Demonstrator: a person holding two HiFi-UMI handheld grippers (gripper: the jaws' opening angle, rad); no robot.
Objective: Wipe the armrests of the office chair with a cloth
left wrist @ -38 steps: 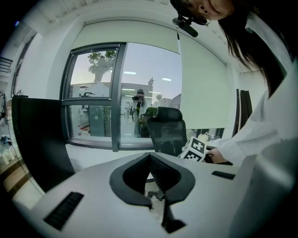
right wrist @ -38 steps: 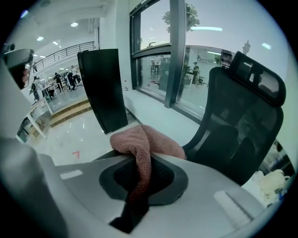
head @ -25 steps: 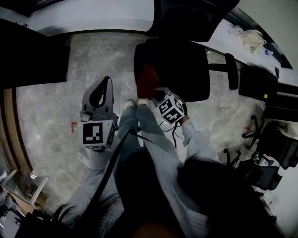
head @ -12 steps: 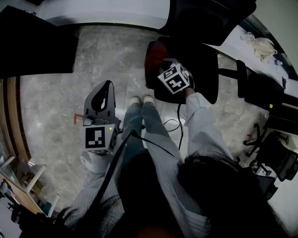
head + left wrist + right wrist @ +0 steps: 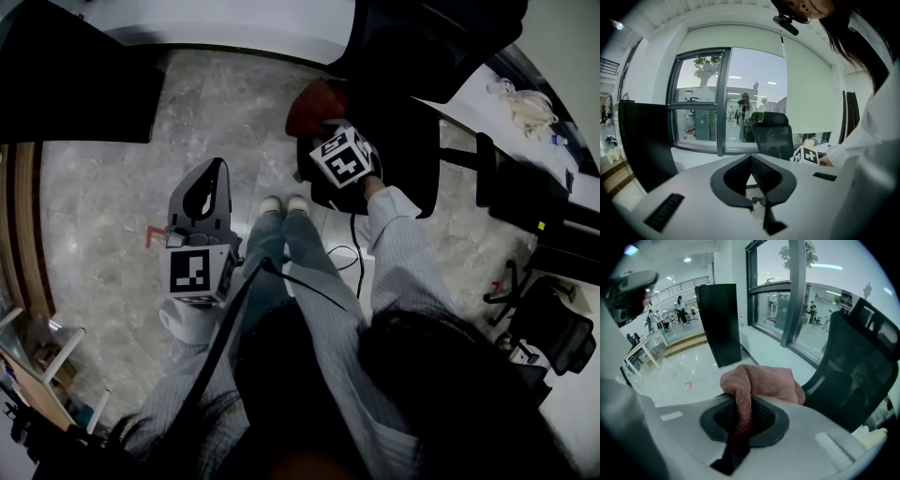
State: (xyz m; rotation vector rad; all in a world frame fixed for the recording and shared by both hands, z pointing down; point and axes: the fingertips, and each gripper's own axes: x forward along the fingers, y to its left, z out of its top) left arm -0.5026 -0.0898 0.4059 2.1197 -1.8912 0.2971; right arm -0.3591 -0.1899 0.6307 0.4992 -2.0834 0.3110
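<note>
Right hand-held gripper point(image 5: 740, 404) pinches a red cloth point(image 5: 761, 378), likely limp and light, by a bunched fold beside the office chair point(image 5: 403, 141). Left hand-held gripper point(image 5: 751, 157) is pressed together, empty, well apart from the chair.

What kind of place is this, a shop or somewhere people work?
Most likely an office: a black mesh office chair, tall glass windows looking onto other rooms, and a polished stone floor.

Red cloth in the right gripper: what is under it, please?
The cloth, shut in the right gripper, hangs over an edge of the black office chair, beside the marble floor. Whether an armrest lies beneath is hidden.
</note>
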